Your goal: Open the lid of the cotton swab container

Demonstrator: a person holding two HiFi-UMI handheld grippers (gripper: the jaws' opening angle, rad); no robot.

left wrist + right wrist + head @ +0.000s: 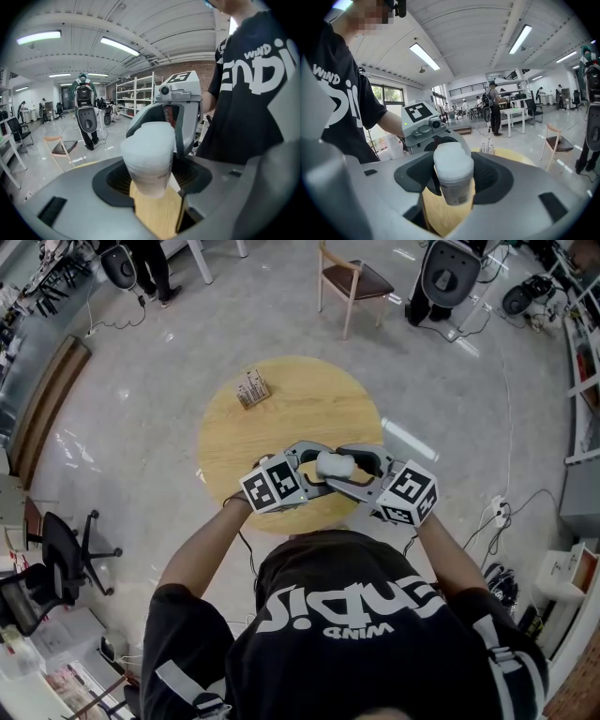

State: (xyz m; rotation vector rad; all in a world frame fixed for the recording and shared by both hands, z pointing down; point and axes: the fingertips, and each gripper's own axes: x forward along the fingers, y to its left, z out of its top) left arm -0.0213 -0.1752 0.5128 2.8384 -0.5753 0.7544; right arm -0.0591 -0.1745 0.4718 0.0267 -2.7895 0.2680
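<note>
Nearest the head camera: the person's black shirt (356, 634), both forearms reaching forward over the near edge of the worktop (281, 418).

- Container (336, 464): white, held in the air just above the near edge of the worktop, not resting on it. Seen from above as a pale oval between the two grippers.
- Left gripper (314, 468): comes in from the left side of the worktop. Jaws stand wide but are pressed against the container's sides, so it is pinching it. Which part it holds, cap or body, I cannot tell.
- Right gripper (364, 465): comes in from the right side, facing the left one. Jaws are clamped on the lower body, around the printed label (454, 192).
- Lid (452, 161): white cap, seated on top of the body. No gap or tilt visible.
- Small rack (253, 388): far left part of the worktop, well apart from the work.

Status (judgement): pick-up and two-sided hold are done, the lid is still on, and opening is not yet begun. What is left is to free the cap while the other gripper braces the body.
</note>
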